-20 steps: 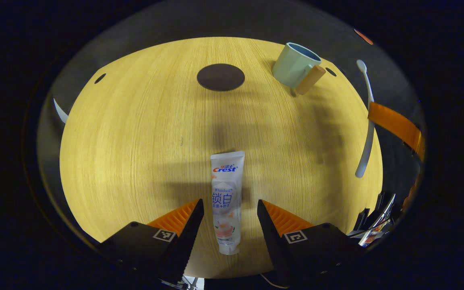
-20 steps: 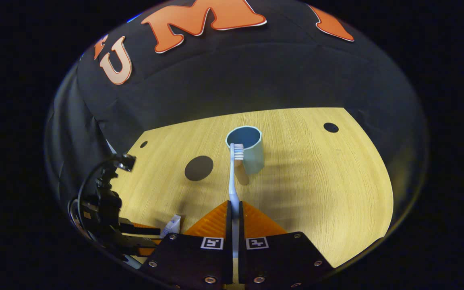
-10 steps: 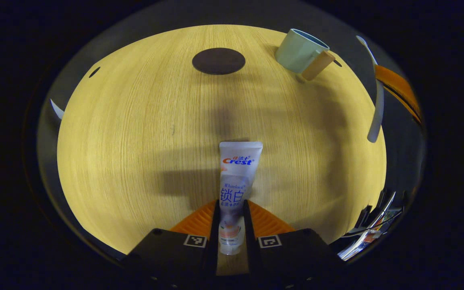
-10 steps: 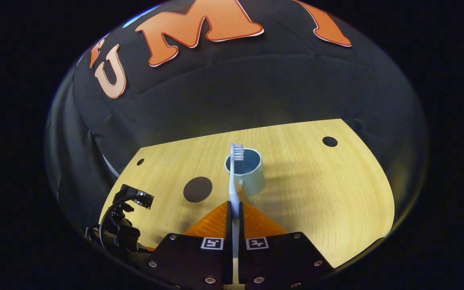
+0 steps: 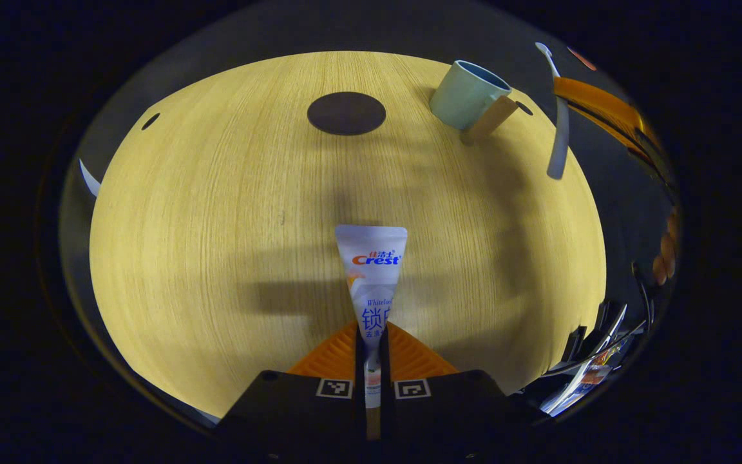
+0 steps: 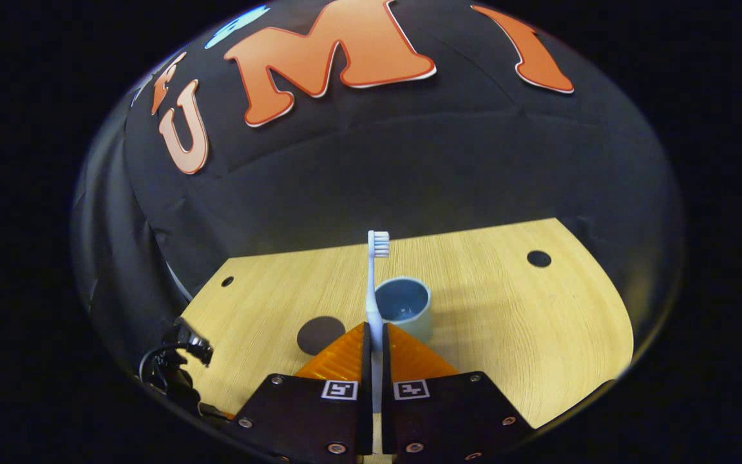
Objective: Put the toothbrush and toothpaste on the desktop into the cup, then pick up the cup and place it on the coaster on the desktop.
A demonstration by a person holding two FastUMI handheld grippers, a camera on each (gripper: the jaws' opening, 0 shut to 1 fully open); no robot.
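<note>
1. Wood-grain desktop (image 5: 184, 225) under me, black cloth wall behind it, nothing extra lying around that I can see.
2. Left gripper (image 5: 371, 351) is clenched on the toothpaste (image 5: 371, 270), both fingers pinching the cap end so the flat crimped end fans out forward. I can't tell if the tube is off the wood yet or just resting on it.
3. Right gripper (image 6: 375, 338) is clamped on the toothbrush (image 6: 374, 283) low on the handle. The brush stands up along the fingers with the bristles at the top, which I figure is so the handle end can go down into the cup first.
4. Cup (image 6: 403, 306) sits upright on the desk just beyond the right fingertips, mouth open to the camera, brush shaft just left of its rim. In the left gripper view the cup (image 5: 467, 93) is far off to the right, handle pointing toward me.
5. Coaster (image 5: 346, 113) is the dark disc straight ahead of the toothpaste, well apart from the cup, with nothing on it.
6. My read: both items are grabbed, neither is in the cup yet. The brush is closest, so it probably goes first.
</note>
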